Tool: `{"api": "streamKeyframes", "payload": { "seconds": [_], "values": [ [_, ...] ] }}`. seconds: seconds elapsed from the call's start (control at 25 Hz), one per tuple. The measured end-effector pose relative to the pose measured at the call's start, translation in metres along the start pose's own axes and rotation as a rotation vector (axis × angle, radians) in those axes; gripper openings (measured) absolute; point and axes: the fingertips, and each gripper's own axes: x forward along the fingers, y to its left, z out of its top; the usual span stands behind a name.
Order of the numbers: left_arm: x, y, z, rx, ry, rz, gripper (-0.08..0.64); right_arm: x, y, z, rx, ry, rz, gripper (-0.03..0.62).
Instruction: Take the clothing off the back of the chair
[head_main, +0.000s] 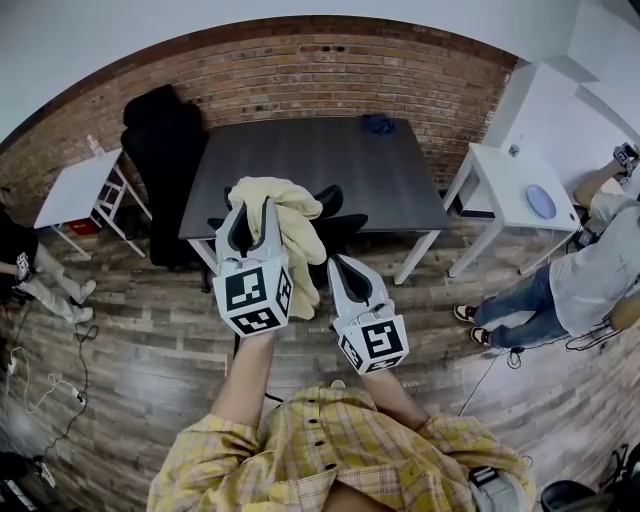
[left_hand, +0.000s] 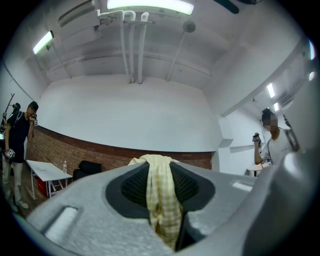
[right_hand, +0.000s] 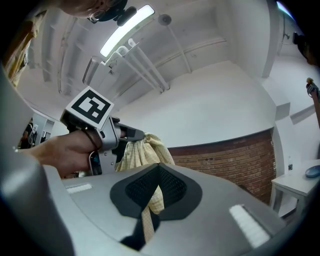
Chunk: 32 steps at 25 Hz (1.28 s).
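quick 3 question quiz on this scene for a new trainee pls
1. True or false: the left gripper and the right gripper are both shut on the garment.
2. The garment is: A plain black, B pale yellow check, C blue striped.
3. What is the wall behind the dark table built of?
Key: 1 true; 2 B; 3 brick.
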Motion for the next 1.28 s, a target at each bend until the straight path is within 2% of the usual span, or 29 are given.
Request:
{"api": "streamKeyframes", "payload": {
  "seconds": [0.44, 1.28],
  "values": [
    [-0.037, -0.005, -0.029, -0.012, 0.050, -0.006, 0.121, -0.011, 0.010, 0.008, 0.023, -0.016, 0.010, 0.000],
    [-0.091, -0.020, -0.064, -0.024, 0.081, -0.030, 0.123, -0.025, 0.031, 0.000, 0.017, 0.018, -0.004, 0.000]
  ]
}}
